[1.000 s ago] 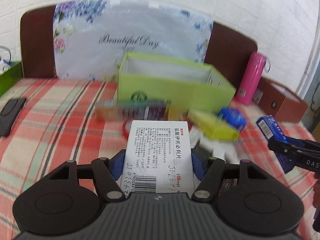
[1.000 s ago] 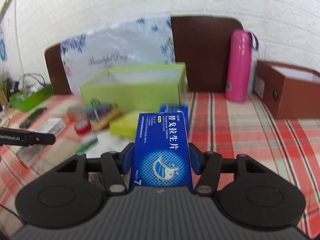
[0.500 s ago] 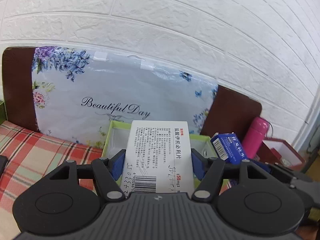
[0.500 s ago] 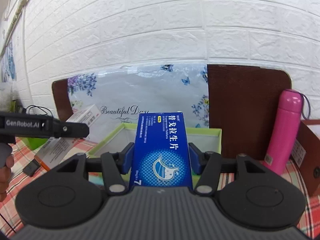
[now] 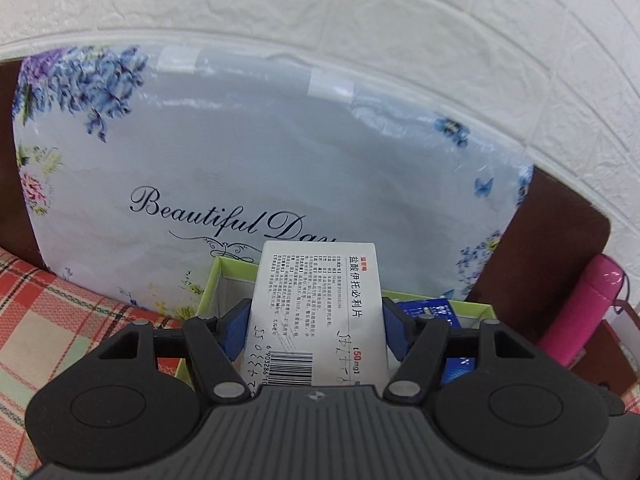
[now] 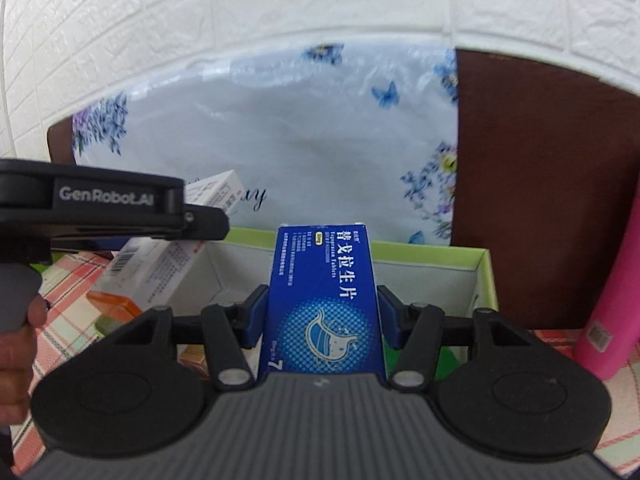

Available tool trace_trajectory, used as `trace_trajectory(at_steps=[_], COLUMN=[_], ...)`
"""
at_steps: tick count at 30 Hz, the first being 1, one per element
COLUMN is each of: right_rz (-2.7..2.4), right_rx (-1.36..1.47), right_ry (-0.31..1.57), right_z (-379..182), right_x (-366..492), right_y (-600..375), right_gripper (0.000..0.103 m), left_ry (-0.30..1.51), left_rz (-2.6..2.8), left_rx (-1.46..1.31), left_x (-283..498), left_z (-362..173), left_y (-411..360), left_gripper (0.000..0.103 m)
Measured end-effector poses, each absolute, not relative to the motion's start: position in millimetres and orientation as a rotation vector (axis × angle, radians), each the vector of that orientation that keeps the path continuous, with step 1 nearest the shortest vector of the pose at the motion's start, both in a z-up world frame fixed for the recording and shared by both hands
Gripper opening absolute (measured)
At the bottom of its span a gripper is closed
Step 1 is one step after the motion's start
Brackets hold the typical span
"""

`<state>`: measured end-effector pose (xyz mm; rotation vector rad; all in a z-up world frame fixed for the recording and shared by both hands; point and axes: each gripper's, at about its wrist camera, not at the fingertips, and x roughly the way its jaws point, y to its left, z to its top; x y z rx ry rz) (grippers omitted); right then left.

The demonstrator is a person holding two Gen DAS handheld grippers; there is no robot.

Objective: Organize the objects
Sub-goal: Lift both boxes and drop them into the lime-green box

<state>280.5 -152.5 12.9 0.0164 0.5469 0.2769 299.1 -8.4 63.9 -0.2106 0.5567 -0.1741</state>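
Note:
My left gripper [image 5: 316, 320] is shut on a white medicine box [image 5: 316, 304] with a barcode and black print. It hangs over the near left part of the open green box [image 5: 212, 284]. My right gripper [image 6: 320, 316] is shut on a blue medicine box [image 6: 324, 292], held over the same green box [image 6: 486, 276]. In the right wrist view the left gripper's black body [image 6: 100, 208] reaches in from the left with the white box [image 6: 160, 264] tilted over the green box's left wall. The blue box [image 5: 432, 312] shows to the right in the left wrist view.
A flowered white bag [image 5: 260, 152] leans on a brown headboard [image 6: 540, 184] behind the green box. A pink bottle [image 5: 580, 312] stands at the right, beside a brown box [image 5: 604, 356]. The checked cloth [image 5: 44, 320] spreads to the left. A hand [image 6: 16, 344] grips the left handle.
Both grippers have moved forward from above the cluttered cloth to over the green box, each carrying its medicine box. The loose items on the cloth have dropped out of view.

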Motion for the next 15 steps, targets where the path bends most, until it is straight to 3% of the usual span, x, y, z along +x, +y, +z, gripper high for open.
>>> trace_trajectory(at_steps=[2,4,10,14,15], right_rz=[0.304,0.312,0.3,0.281,0.278], right_rx=[-0.008,-0.046,-0.069,-0.052,-0.047], right_ry=[0.582,0.593,0.581,0.578,0.572], right_z=[5.1,-0.7,-5.1,-0.6,1.5], right_x=[289.4,291.8,287.5,285.1,283.0], right_y=[-147.2,-144.2,-149.8,-154.7,-156.4], right_gripper=[0.056,0.077,0.081,0.1,0.101], left_ry=[0.568,0.587,0.621,0.618,0.617], left_rz=[-0.177,-0.163,-0.137,-0.134,-0.132], left_rx=[-0.198,-0.183,-0.234,-0.219,-0.219], left_x=[305.4,308.4,312.1,302.6,299.2], left_z=[56.1,50.0,40.3,39.7,40.4], left_y=[-7.2,-4.5,6.0,8.4,9.5], left_gripper=[0.076,0.079,0.079,0.079,0.079])
